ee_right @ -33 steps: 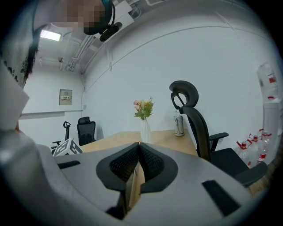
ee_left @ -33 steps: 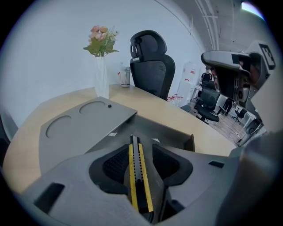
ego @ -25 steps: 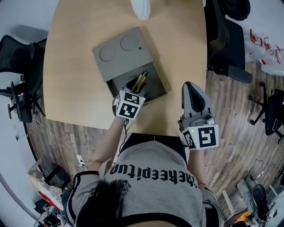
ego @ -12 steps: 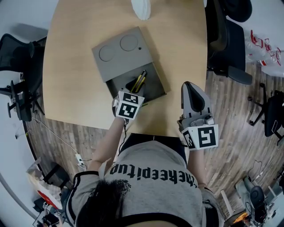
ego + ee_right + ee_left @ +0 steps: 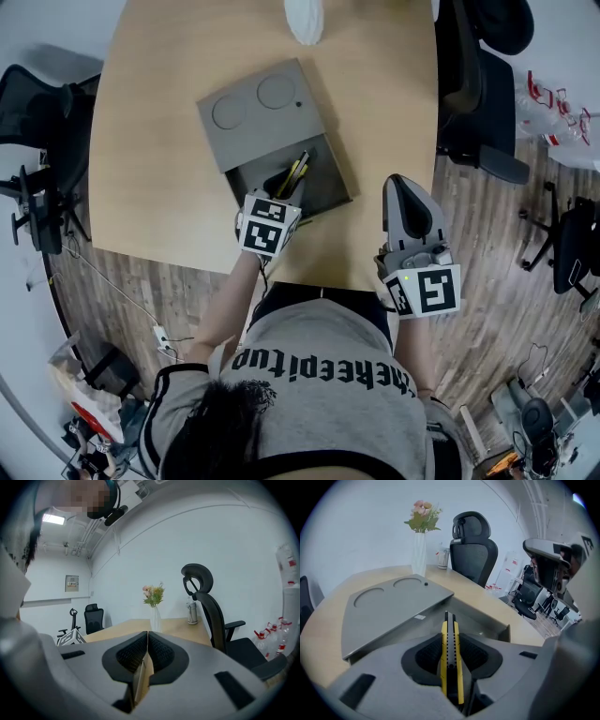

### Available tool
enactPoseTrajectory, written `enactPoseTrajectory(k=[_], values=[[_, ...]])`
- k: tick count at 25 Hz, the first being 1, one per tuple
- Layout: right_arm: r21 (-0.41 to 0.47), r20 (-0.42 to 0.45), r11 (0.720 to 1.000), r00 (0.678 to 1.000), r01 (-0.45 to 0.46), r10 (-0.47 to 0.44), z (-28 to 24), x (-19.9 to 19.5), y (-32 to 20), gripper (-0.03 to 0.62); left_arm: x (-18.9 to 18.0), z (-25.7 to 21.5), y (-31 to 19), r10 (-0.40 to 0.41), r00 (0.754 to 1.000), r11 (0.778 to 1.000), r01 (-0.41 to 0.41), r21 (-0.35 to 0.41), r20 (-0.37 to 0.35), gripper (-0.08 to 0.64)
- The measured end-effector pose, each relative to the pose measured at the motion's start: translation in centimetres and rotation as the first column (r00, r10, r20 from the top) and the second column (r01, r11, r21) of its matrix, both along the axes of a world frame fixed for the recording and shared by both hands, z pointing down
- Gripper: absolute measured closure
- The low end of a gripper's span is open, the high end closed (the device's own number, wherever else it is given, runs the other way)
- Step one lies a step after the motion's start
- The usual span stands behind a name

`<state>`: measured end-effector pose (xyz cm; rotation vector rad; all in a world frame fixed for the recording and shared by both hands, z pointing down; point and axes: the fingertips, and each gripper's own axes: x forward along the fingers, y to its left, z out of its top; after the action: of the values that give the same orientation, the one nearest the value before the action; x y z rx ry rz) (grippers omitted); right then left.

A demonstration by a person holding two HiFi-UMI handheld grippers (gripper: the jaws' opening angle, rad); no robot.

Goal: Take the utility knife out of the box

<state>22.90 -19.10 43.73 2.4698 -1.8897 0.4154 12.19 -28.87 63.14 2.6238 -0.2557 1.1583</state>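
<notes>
A grey box point(image 5: 262, 117) lies on the wooden table point(image 5: 159, 169), its lid point(image 5: 389, 606) slid back over an open compartment. A yellow-and-black utility knife point(image 5: 296, 171) rests in that compartment. My left gripper point(image 5: 281, 190) reaches down into it. Its jaws have just been closing, and the pads now press on both sides of the utility knife point(image 5: 449, 653). The left gripper point(image 5: 449, 641) points along the blade. My right gripper point(image 5: 405, 192) hovers at the table's near edge, right of the box, shut with nothing in it. Its jaws meet in the right gripper point(image 5: 147, 641) view.
A white vase point(image 5: 302, 19) of flowers point(image 5: 421, 516) stands at the table's far side. A black office chair point(image 5: 478, 84) sits to the right of the table. Another chair point(image 5: 37, 197) is on the left. The table's near edge runs just below the box.
The left gripper's marker cube has rolled a little and shifted slightly towards me. The knife still lies in the box. The right gripper has not moved.
</notes>
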Motion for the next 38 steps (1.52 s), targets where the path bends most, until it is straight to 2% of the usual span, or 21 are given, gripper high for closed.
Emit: enactPoseTrajectory(k=[9,17,23,30,38], values=[[0.011,-0.019,0.999,0.999,0.030,-0.030,-0.8,-1.8,-0.7,0.586,-0.4,-4.6,-1.2,-0.045,0.988,0.998,0.050,0.026,-0.150,0.434],[0.029,-0.045,0.998,0.998,0.052,-0.051,-2.2,-3.9,-0.6,0.586,-1.7,-9.0,-1.2,-0.075,0.959,0.996,0.085,0.025,-0.272,0.434],[0.044,-0.067,0.997,0.995,0.071,-0.068,-3.2,-5.1,-0.6,0.586,-2.2,-12.0,-1.0,-0.069,0.938,0.994,0.095,0.060,-0.339,0.434],[0.054,-0.090,0.994,0.991,0.100,-0.095,-4.2,-7.2,-0.6,0.586,-4.0,-14.7,-0.9,-0.093,0.908,0.989,0.133,0.071,-0.408,0.434],[0.066,-0.119,0.987,0.984,0.145,-0.136,-5.3,-10.2,-0.9,0.586,-7.0,-18.6,-0.7,-0.117,0.858,0.979,0.183,0.086,-0.500,0.434]])
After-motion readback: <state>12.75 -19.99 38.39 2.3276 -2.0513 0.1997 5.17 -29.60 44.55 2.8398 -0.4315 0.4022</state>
